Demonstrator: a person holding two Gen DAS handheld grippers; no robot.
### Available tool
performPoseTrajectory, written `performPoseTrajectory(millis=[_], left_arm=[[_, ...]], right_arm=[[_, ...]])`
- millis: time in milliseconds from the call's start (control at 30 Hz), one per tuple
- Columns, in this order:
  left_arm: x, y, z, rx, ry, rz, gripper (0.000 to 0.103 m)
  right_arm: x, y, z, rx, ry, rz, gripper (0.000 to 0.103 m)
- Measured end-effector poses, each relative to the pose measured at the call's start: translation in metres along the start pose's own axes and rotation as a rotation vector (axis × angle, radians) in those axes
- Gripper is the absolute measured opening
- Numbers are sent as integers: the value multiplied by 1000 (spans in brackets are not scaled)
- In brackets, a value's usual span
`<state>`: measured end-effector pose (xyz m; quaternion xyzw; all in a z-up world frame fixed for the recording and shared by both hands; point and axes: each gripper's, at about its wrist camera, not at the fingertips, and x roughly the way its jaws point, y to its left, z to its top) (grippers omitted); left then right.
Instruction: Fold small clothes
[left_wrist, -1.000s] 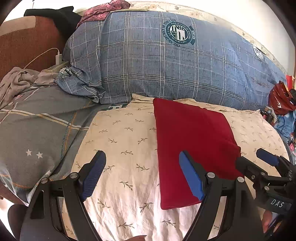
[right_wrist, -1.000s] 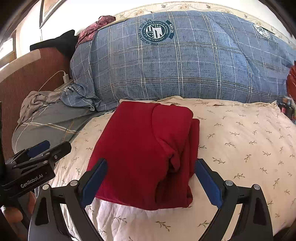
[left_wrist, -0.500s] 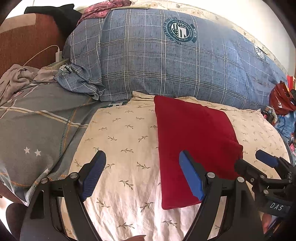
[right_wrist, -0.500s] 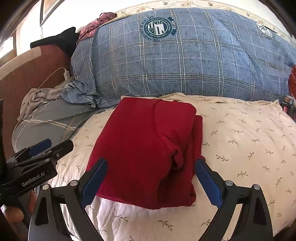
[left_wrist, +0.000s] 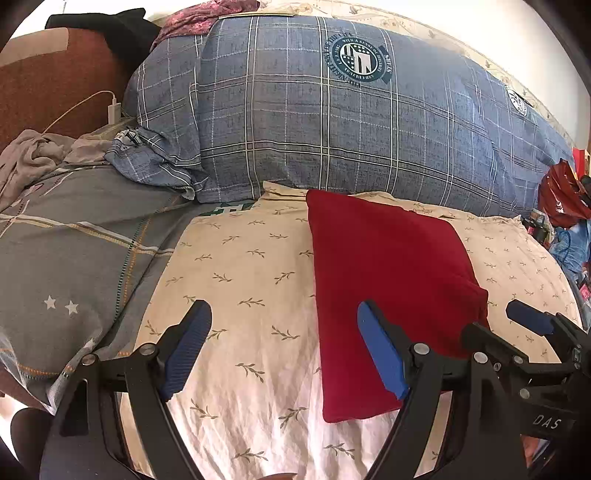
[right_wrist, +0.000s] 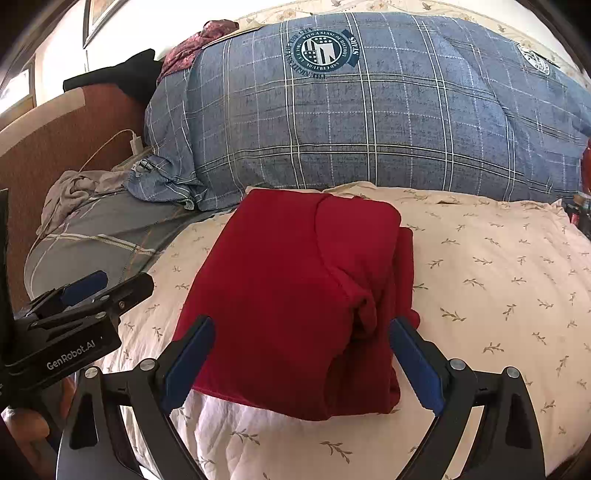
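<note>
A folded red garment (right_wrist: 295, 295) lies on the leaf-print bed (right_wrist: 498, 277), in front of a blue plaid duvet (right_wrist: 369, 129). The right gripper (right_wrist: 301, 363) hovers over its near edge and the left gripper (left_wrist: 284, 350) beside it, both with fingers wide and empty. The fold looks finished.

Bed (left_wrist: 258, 280): cream leaf-print sheet; blue plaid duvet (right_wrist: 369, 122) heaped behind; grey checked pillow (left_wrist: 74, 251) at left. Brown headboard (left_wrist: 48, 88), white charger cable (left_wrist: 110, 107), bright white wall (right_wrist: 122, 29).
</note>
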<state>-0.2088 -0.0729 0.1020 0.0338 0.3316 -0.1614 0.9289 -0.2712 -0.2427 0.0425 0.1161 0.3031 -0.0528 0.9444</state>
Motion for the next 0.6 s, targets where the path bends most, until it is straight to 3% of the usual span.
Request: performPoseTrajectory(millis=[600], left_arm=[[27,8,2,-6,28,1,82]], right_arm=[[17,-19,4,25,30,-27,96]])
